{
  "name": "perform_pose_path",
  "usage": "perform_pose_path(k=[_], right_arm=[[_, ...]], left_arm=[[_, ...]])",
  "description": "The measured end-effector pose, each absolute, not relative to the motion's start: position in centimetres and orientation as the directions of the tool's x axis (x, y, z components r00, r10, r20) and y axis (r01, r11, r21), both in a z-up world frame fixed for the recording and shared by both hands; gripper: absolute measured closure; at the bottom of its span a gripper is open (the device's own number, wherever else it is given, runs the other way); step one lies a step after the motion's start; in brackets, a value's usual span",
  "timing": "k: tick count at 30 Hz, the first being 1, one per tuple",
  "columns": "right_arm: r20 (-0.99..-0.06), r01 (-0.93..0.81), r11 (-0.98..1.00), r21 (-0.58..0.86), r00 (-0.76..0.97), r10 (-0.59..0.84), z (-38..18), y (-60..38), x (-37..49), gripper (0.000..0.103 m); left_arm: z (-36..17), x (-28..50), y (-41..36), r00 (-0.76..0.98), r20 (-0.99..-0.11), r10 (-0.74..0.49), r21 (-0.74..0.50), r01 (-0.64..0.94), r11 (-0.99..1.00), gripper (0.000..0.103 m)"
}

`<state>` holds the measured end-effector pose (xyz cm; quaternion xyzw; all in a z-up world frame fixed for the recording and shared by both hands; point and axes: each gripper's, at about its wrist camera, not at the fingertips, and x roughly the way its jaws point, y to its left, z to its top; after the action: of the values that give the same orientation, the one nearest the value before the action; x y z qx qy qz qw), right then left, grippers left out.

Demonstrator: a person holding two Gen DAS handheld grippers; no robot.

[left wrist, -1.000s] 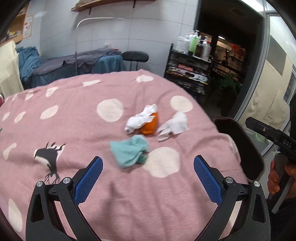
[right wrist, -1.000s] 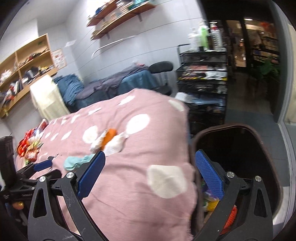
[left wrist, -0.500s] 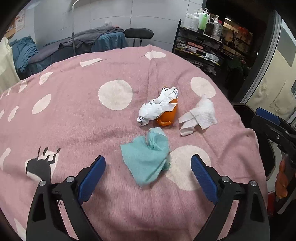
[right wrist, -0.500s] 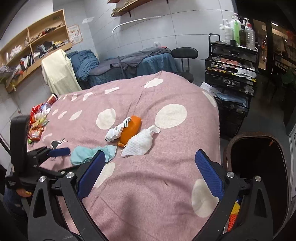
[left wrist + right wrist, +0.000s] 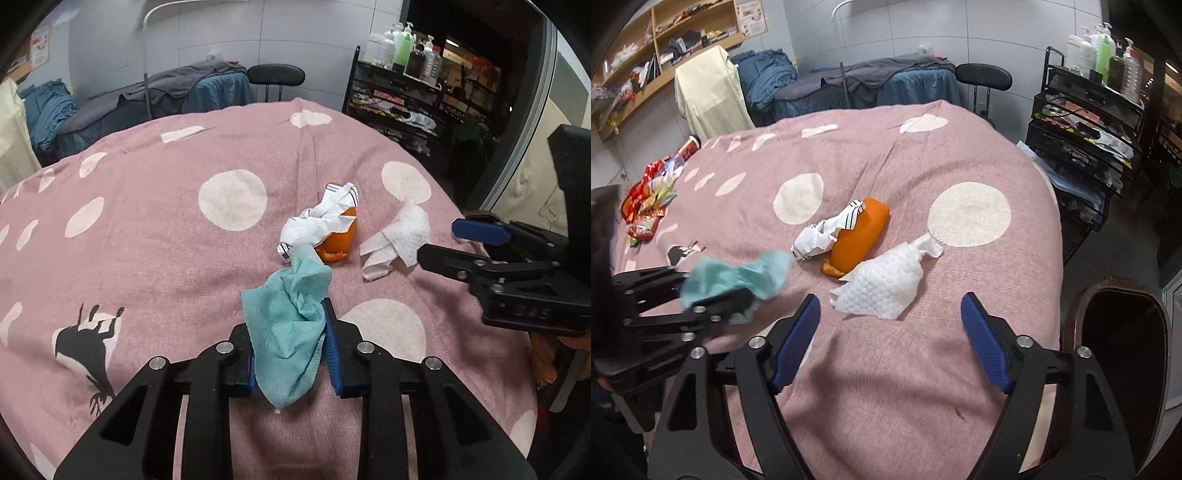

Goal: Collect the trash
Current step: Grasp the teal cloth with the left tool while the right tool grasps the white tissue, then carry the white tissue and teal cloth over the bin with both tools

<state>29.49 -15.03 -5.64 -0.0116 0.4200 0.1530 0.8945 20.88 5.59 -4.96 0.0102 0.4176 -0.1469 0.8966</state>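
My left gripper is shut on a teal crumpled tissue and holds it just above the pink dotted cloth; it also shows in the right wrist view. My right gripper is open and empty, just short of a white embossed wipe, which also shows in the left wrist view. Beyond lie a crumpled white striped wrapper and an orange peel. A dark brown bin stands at the table's right edge.
Red snack wrappers lie at the cloth's far left. A black rack with bottles stands right of the table. A black stool and a draped bed are behind.
My left gripper moved forward and shut on the teal tissue, lifting it. My right gripper swung left from the bin and came in low toward the white wipe.
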Motion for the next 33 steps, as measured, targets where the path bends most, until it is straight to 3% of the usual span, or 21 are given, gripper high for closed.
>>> perform_pose_path(k=[5,9,13,33], right_arm=[[-0.796,-0.299,0.952,0.066,0.559,0.231,-6.4,-13.8,31.5,0.038],[-0.808,-0.301,0.953,0.042,0.551,0.21,-6.7,-13.3,32.3,0.063],[-0.805,-0.3,0.951,0.07,0.546,0.231,-6.9,-13.8,32.1,0.074],[-0.646,-0.219,0.949,0.227,0.695,0.315,-2.8,-20.0,24.8,0.078]], left_arm=[[-3.8,19.2,6.2,0.66,-0.705,-0.26,-0.132,0.238,0.962,0.075],[-3.2,18.4,6.1,0.672,-0.683,-0.286,-0.17,0.235,0.957,0.075],[-3.1,17.9,5.8,0.687,-0.667,-0.289,-0.181,0.227,0.957,0.075],[-1.9,15.6,3.5,0.703,-0.613,-0.36,-0.233,0.275,0.933,0.075]])
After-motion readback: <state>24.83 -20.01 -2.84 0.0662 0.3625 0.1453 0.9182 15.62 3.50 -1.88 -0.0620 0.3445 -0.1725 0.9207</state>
